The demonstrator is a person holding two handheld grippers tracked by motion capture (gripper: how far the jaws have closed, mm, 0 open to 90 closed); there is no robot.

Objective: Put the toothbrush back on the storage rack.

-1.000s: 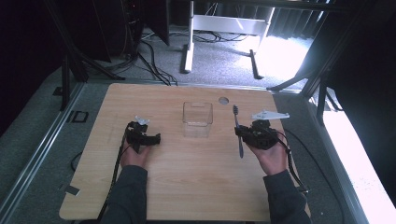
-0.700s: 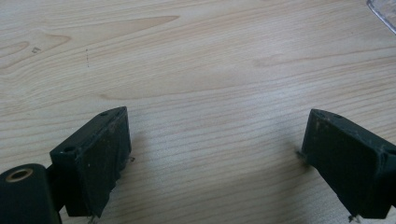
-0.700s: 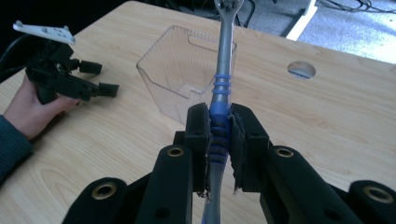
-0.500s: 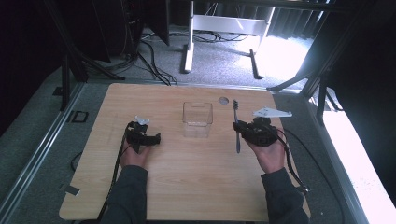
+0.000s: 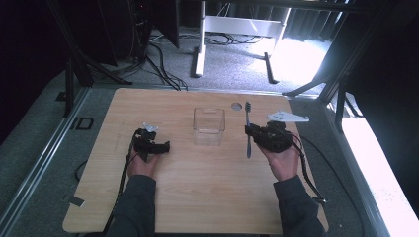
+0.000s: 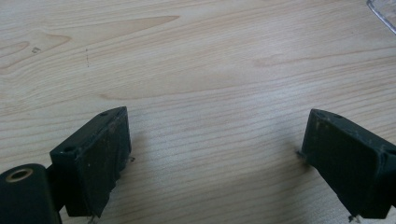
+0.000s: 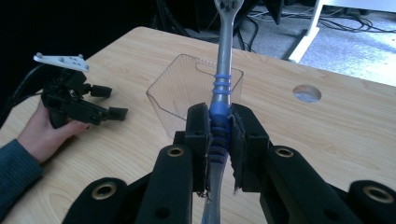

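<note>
The toothbrush (image 7: 219,116), clamped in the right gripper (image 7: 218,135), has been lifted nearer the box (image 5: 208,126) ahead; the left gripper (image 6: 210,154) is held open.

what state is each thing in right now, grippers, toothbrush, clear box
left gripper: open, jaws wide apart, holding nothing, low over the bare table
right gripper: shut on the toothbrush handle
toothbrush: clamped at its blue grip, head pointing away from the person, beside the container and outside it
clear container: upright, open at the top, apparently empty
</note>
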